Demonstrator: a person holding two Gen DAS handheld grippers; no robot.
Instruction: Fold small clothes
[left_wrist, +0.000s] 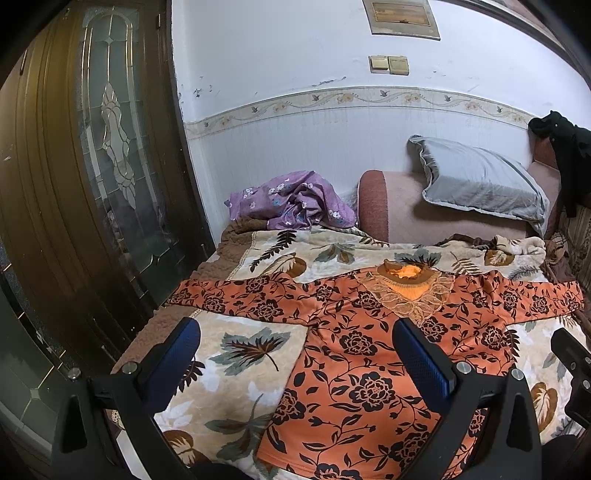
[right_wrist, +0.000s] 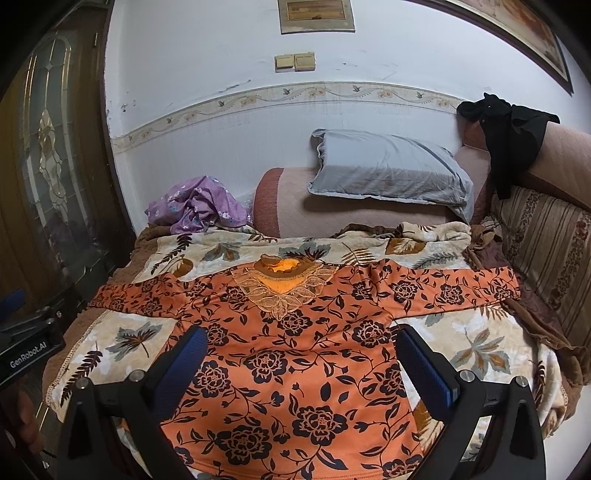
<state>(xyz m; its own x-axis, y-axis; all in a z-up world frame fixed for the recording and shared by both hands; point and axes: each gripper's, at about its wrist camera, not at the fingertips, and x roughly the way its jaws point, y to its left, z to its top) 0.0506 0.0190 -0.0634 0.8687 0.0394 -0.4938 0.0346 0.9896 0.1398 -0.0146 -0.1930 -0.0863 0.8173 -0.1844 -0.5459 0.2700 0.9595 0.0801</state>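
Observation:
An orange top with a black flower print lies flat on the leaf-patterned blanket, front up, lace collar at the far end, both sleeves spread out sideways. It also shows in the right wrist view. My left gripper is open and empty, above the top's left side near the hem. My right gripper is open and empty, above the top's lower body. The right gripper's body shows at the right edge of the left wrist view.
A crumpled purple floral cloth lies at the blanket's far left. A grey pillow rests on the pink sofa arm. A black garment hangs on the sofa back. A wooden glass-panelled door stands at left.

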